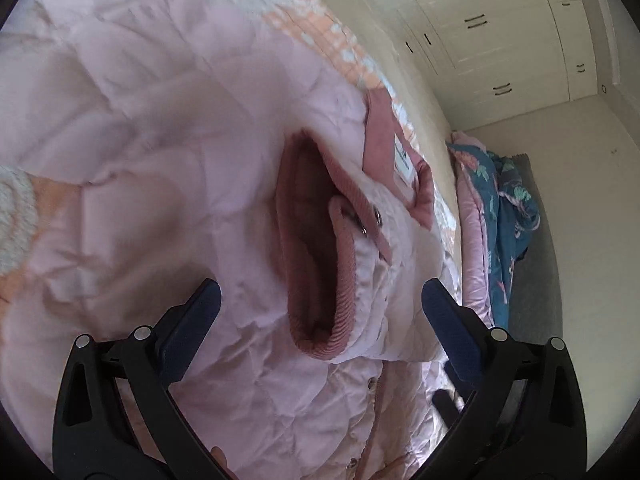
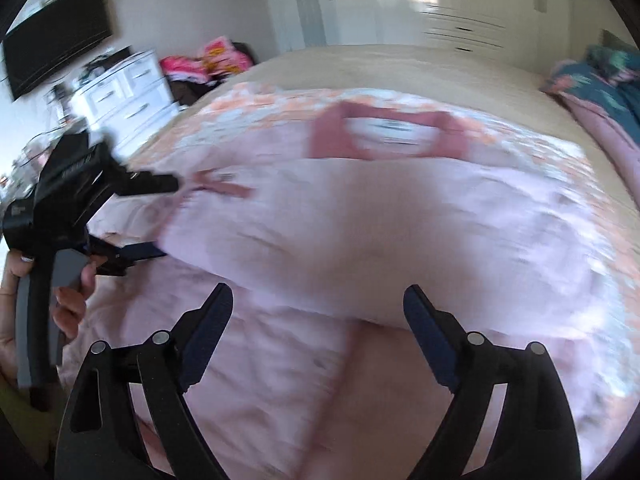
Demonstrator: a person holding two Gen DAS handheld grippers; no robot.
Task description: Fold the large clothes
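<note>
White glossy wardrobe doors are seen behind a wide bed covered in a beige sheet, with a peach-and-white patterned blanket spread over it; the bed is used as the folding surface, presumably because a garment of this size needs room to lie flat. A pale pink quilted jacket with dusty-rose corduroy trim is laid out on that blanket, and a teal floral quilt is left bunched at the far end of the bed, well apart from it.

The left gripper is held over the jacket with its jaws wide and nothing between them; a ribbed rose cuff lies just below the gap, so a sleeve seems to be the part lined up for a grasp. The right gripper is likewise held above the jacket, jaws wide and empty, near a folded-over edge.

The jacket looks puffy and creased, with diamond stitching, metal snaps and a white label at the rose collar. One part appears already turned over the body, though the right view is blurred. The padding will probably resist a sharp crease.
</note>
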